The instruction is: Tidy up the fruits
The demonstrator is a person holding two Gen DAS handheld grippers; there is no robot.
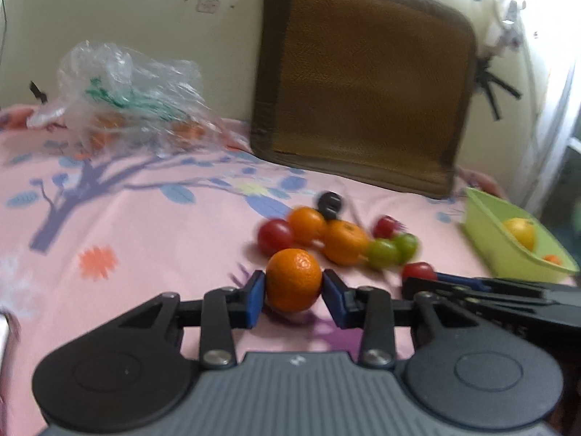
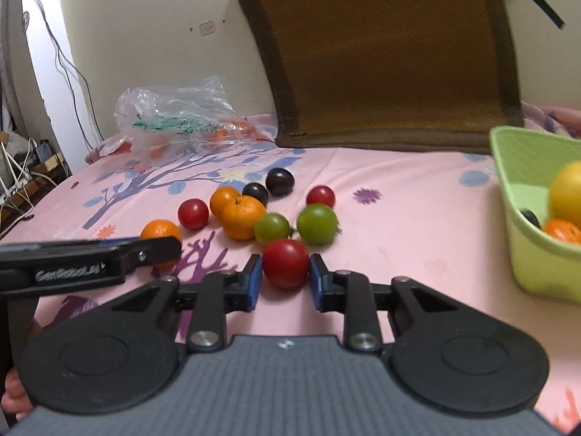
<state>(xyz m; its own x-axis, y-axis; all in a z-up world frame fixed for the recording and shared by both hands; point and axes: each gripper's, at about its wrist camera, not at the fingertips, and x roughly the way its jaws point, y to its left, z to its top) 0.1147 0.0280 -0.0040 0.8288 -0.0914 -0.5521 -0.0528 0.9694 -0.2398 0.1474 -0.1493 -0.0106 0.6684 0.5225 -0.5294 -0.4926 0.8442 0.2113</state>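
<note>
My left gripper is shut on an orange tangerine low over the pink sheet; the same tangerine shows behind that gripper in the right wrist view. My right gripper is shut on a red fruit, with a blue pad touching each side. Just beyond lie two green fruits, two more tangerines, two red fruits and two dark plums. A light green basket at the right holds a yellow fruit, a tangerine and something dark.
A clear plastic bag with orange fruit inside lies at the back left. A brown woven cushion leans on the wall behind the pile. Cables hang beside the bed's left edge. The two grippers sit close, side by side.
</note>
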